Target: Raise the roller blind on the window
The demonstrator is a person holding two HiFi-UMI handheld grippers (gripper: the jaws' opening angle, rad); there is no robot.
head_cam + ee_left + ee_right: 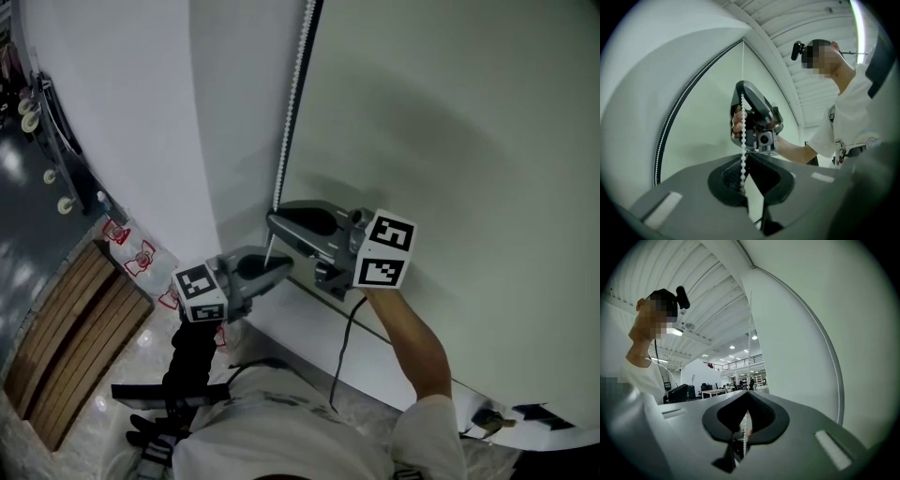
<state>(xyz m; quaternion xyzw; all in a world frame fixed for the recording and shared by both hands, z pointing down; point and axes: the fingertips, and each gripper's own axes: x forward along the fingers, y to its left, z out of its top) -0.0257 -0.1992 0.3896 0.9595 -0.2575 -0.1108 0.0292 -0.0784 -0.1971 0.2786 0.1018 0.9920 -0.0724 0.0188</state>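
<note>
Left claw (pixel 285 271) and right claw (pixel 272 220), just above it, both pinch the white beaded plastic pull chain (pixel 292 103); the pale green fabric roller blind (pixel 450 141) hangs right of them. A slanted tug may slip beads or jam it.

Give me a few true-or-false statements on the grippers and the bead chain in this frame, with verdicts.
1. The right gripper is shut on the chain. True.
2. The left gripper is on the chain above the right one. False: it is below the right one.
3. The left gripper is empty. False: the chain runs between its closed jaws.
4. The person wears a head camera. True.
</note>
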